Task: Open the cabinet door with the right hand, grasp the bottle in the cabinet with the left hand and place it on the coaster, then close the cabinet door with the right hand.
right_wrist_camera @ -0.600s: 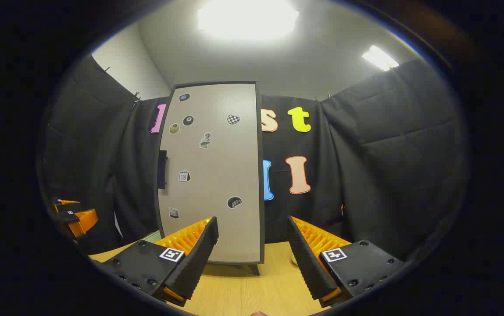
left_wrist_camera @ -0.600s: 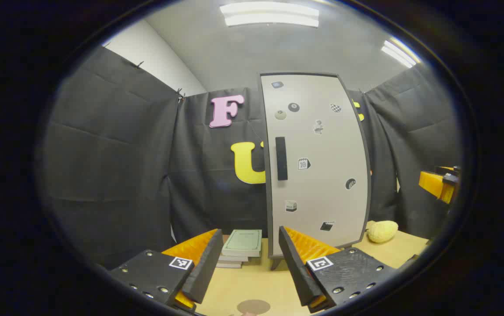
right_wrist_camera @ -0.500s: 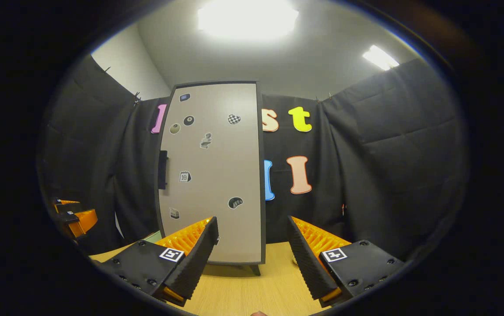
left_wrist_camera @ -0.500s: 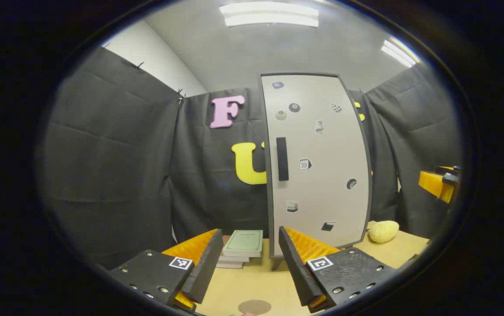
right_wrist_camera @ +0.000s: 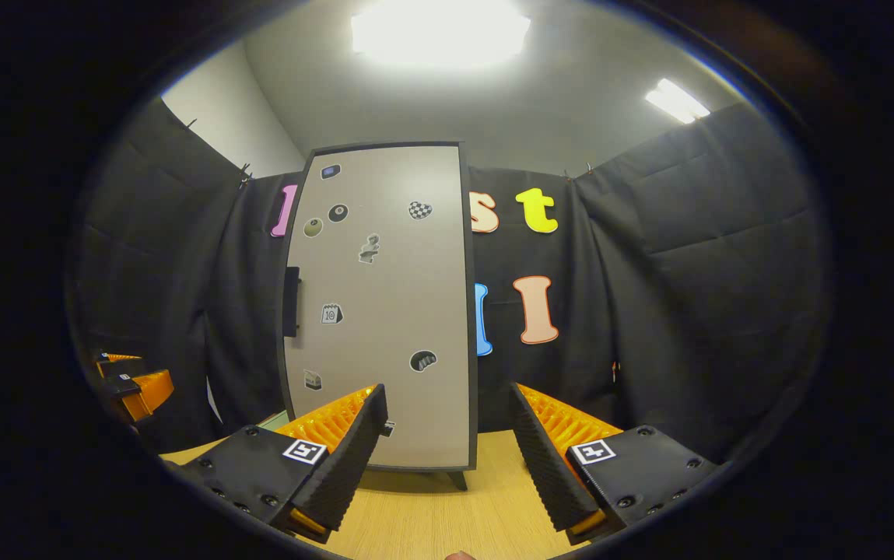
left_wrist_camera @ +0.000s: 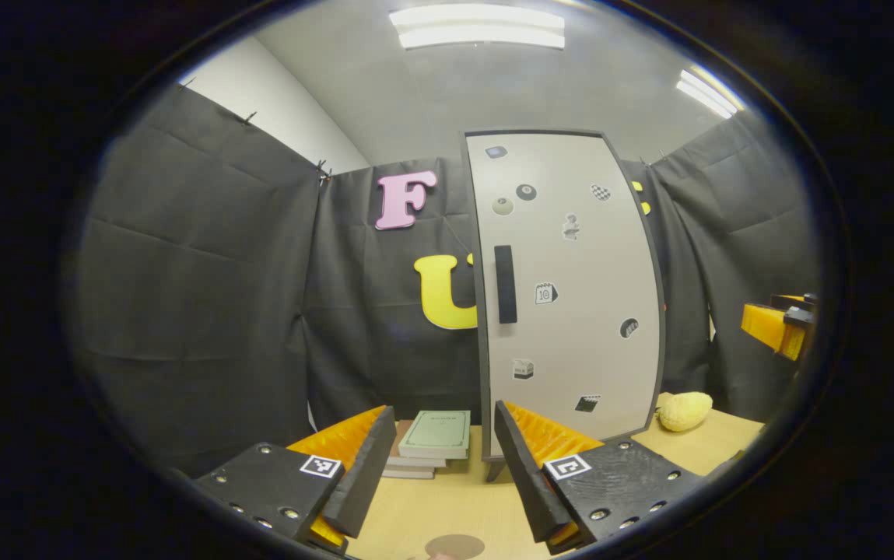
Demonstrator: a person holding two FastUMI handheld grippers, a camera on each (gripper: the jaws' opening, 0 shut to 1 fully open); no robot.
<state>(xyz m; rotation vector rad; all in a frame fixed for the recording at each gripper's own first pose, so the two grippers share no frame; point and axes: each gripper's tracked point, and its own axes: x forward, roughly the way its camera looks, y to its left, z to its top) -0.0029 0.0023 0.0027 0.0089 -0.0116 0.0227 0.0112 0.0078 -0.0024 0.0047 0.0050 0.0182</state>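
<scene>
Both views have drifted slightly against the cabinet door (right_wrist_camera: 380,311), a small approach. The right gripper (right_wrist_camera: 447,451) and left gripper (left_wrist_camera: 437,467) gape wide, empty. Door shut, handle (right_wrist_camera: 290,302) at centre left; the bottle is hidden behind it. Coaster (left_wrist_camera: 454,546) at bottom centre.

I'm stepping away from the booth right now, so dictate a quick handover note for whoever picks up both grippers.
Left gripper: open, empty, low over the light wooden table, pointed at the cabinet.
Right gripper: open, empty, facing the door front, off the handle.
Tall grey cabinet door with dark frame: shut; its black vertical bar handle sits near the door's left edge.
Bottle: presumably behind the shut door.
Round brown coaster: on the table just ahead of the left gripper, bare.
Done: nothing.
Left: open door with right, take bottle with left, set on coaster, close door.
</scene>
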